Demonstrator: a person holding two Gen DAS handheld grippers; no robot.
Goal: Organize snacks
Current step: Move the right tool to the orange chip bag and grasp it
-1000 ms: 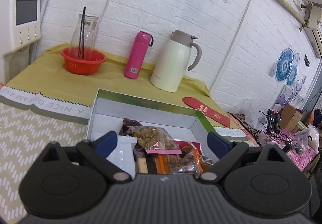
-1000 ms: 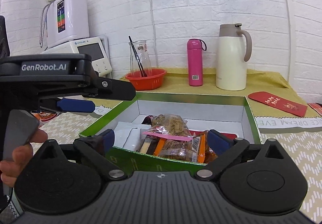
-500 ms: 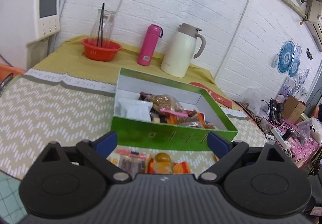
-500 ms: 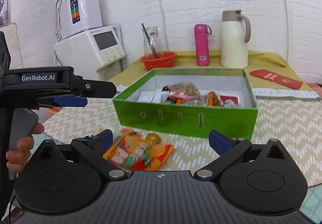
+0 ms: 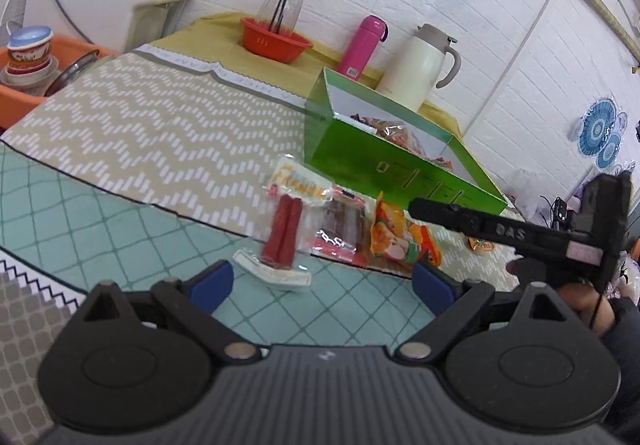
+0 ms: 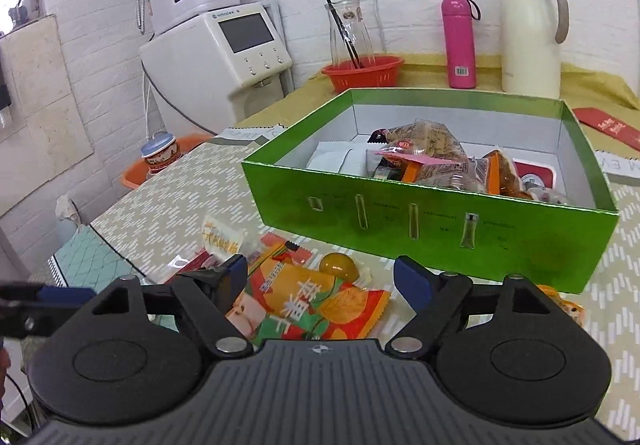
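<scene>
with both our left gripper and right gripper wide open and empty, the orange snack packet lying just before the green box looks light, crinkly and slippery, so we'd pinch its sealed edge.

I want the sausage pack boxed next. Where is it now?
In the left wrist view, the red sausage pack lies on the table, left of the brown snack packet, before the green box.
</scene>
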